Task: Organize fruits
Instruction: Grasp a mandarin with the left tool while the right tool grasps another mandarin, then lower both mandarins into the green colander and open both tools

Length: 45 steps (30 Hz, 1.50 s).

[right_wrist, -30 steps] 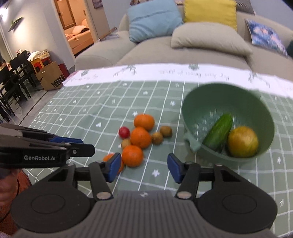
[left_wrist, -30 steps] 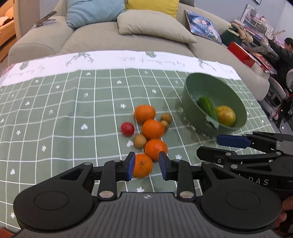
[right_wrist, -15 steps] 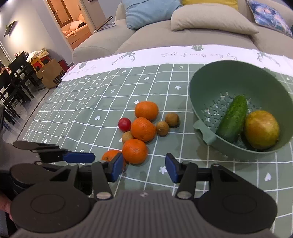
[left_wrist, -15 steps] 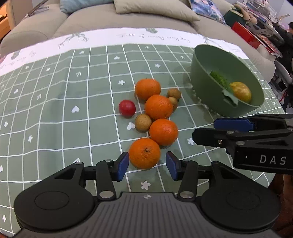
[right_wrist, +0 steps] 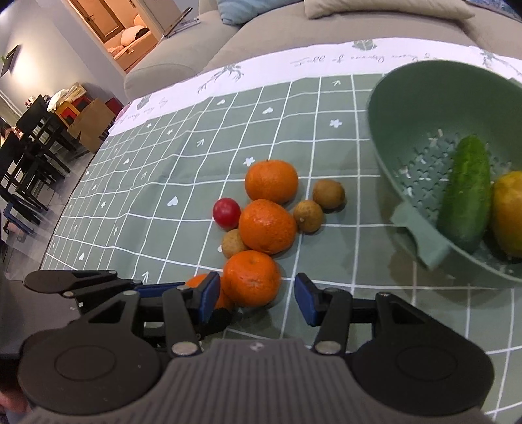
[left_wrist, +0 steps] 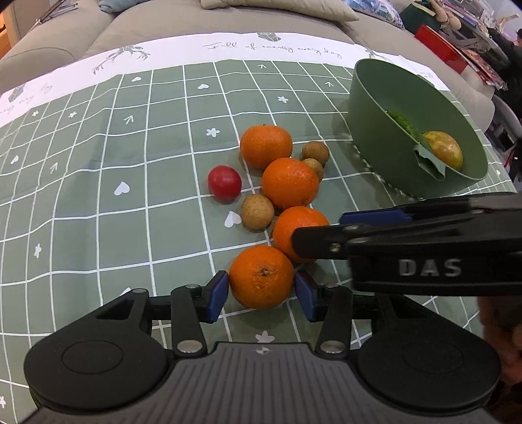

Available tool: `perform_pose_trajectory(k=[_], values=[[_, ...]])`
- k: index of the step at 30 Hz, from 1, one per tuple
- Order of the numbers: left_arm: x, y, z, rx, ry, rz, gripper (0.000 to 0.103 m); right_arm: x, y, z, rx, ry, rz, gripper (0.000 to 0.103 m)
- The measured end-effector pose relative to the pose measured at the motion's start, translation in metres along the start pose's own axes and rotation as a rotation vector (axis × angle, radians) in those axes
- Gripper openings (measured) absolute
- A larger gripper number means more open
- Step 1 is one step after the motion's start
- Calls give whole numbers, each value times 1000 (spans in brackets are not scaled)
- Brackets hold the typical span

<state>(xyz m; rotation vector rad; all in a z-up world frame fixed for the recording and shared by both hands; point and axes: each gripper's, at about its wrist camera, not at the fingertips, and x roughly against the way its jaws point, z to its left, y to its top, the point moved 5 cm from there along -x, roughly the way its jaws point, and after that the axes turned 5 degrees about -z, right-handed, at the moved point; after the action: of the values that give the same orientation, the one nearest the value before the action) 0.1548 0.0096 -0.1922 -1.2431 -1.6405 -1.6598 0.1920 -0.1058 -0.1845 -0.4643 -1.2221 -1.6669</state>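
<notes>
Several oranges, small brown fruits and a red fruit (left_wrist: pixel 224 182) lie clustered on the green checked tablecloth. My left gripper (left_wrist: pixel 261 295) is open with its blue pads either side of the nearest orange (left_wrist: pixel 261 276); the left pad is at its skin. My right gripper (right_wrist: pixel 254 298) is open around the second orange (right_wrist: pixel 251 278), a gap on its right side. It shows from the side in the left wrist view (left_wrist: pixel 342 225). A green colander bowl (right_wrist: pixel 421 257) at the right holds a cucumber (right_wrist: pixel 466 192) and a yellow fruit (right_wrist: pixel 509 212).
A grey sofa with cushions (left_wrist: pixel 277 6) runs behind the table. The table's left edge drops to a floor with dark chairs (right_wrist: pixel 23 156). The bowl's handle (right_wrist: pixel 419 236) points toward the fruit cluster.
Both grippers have moved forward and down to the fruit cluster. Each now straddles an orange; the left jaws have opened wider than a second ago.
</notes>
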Motion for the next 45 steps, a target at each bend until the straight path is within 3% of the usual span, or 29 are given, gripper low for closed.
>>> perform_pose_trajectory(k=[7,10,14,25,36,45], values=[[0,1,2,12,-4,5,49,-15,0,0,-18,17,24,48],[1,1,4,34,-2,6,48,-17,0,0,-40,40,27,40],[4,1,5,48,0,7,48,-13,-1,4,-11,21,24,39],[36,8,-1,72,14,-37,48,42,7,7,52,11,-86,39],[62,59,-39,63,-66,-131,48,109,21,-13,117,-74,-204,39],[44,111,-93,-3,-127,-157,48,134,43,-64,142,-209,-250,39]])
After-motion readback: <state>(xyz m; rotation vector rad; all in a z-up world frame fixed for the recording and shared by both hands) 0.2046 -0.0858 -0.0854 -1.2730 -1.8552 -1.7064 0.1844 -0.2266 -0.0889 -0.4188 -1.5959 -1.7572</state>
